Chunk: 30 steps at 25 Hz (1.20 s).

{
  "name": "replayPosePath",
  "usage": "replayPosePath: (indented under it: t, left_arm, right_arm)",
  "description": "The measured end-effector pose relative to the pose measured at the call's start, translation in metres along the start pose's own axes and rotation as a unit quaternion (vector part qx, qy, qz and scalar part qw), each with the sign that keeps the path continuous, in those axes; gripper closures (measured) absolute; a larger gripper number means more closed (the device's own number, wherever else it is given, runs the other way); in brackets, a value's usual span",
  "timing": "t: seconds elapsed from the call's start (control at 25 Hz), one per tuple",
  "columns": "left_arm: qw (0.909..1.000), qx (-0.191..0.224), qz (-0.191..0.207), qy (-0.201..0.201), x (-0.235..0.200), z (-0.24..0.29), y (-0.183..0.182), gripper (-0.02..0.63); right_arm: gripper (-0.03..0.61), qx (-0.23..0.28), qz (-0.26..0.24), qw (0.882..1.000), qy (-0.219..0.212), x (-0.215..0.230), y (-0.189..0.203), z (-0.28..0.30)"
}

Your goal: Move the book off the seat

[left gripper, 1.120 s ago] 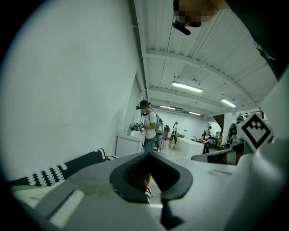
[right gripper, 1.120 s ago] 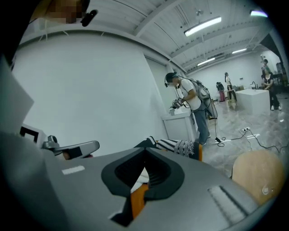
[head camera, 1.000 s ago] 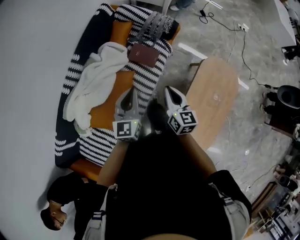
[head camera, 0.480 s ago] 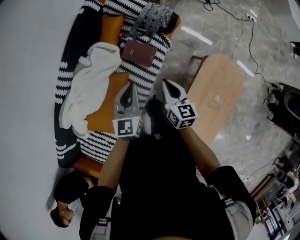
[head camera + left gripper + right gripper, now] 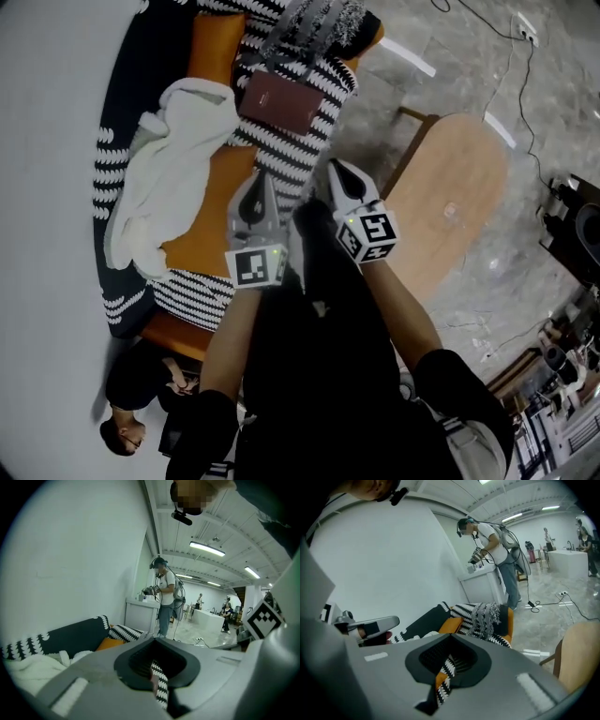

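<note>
Grey left tool (image 5: 262,192), right tool (image 5: 341,178), marker cubes (image 5: 256,265), black top (image 5: 319,375)

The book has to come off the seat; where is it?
Head view, upper centre: the book lies on the striped blanket, right of the white towel.

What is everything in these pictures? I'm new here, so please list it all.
sofa: one, orange, along the white wall
striped throw: one, black and white, over the seat
book: one, dark red, lying on the striped throw
blanket: one, white, crumpled on the sofa beside the book
fringed throw: one, grey, at the sofa's far end
table: one, light wood, on the grey floor beside the sofa
bystander: one nearby, in a white shirt, standing past the sofa; more people far off
left tongs: one, grey, shut and empty, above the sofa
right tongs: one, grey, shut and empty, next to the left
</note>
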State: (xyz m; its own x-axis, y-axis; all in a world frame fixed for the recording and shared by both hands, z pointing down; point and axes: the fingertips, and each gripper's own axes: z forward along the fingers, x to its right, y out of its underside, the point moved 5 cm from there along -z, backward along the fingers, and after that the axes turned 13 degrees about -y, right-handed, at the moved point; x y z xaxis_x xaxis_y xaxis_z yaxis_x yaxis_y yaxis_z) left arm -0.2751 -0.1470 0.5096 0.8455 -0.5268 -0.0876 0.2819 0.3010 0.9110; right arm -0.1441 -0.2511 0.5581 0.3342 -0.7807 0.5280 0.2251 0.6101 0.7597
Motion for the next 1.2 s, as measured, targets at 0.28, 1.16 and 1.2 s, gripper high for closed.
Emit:
replayPosePath:
  t: [0.28, 1.16, 1.2]
  left_arm:
    - [0.9999, 0.000, -0.010, -0.002, 0.002, 0.032, 0.051, 0.611]
    - [0.9991, -0.023, -0.035, -0.003, -0.010, 0.070, 0.111, 0.611]
    - [0.9992, -0.022, -0.035, 0.000, -0.010, 0.073, 0.112, 0.611]
  right_arm:
    - [0.569, -0.028, 0.038, 0.999, 0.014, 0.061, 0.068, 0.038]
    - [0.336, -0.125, 0.166, 0.978, 0.009, 0.160, 0.196, 0.136]
    - [0.333, -0.126, 0.173, 0.977, 0.008, 0.164, 0.199, 0.140]
